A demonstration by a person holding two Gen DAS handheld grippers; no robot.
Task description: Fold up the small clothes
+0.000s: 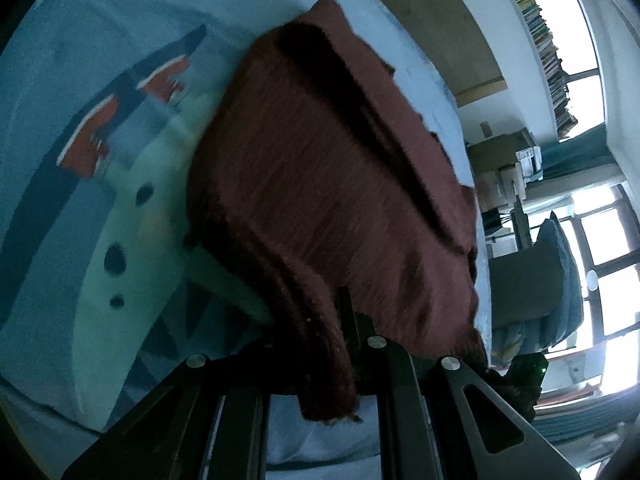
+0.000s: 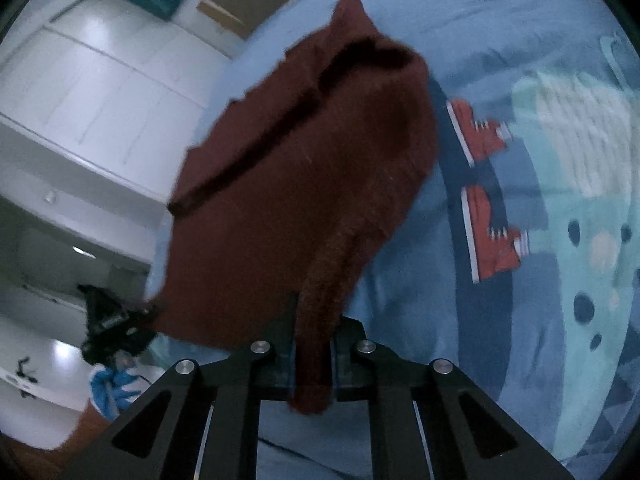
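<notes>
A dark red knitted garment (image 1: 340, 184) hangs lifted above a blue bedsheet (image 1: 72, 72) with a cartoon print. My left gripper (image 1: 344, 344) is shut on one edge of it, and a strip of the knit drapes down between the fingers. In the right wrist view the same garment (image 2: 288, 184) hangs in front of the camera. My right gripper (image 2: 314, 344) is shut on another edge, with a fold of the knit pinched between its pads. The other gripper (image 2: 112, 328) shows at the garment's far left corner.
The bedsheet (image 2: 560, 240) has red sneakers and a pale green figure printed on it. Windows (image 1: 608, 240), stacked books (image 1: 544, 40) and boxes stand beyond the bed. White cabinets (image 2: 80, 100) and a blue-gloved hand (image 2: 112, 388) show on the left of the right wrist view.
</notes>
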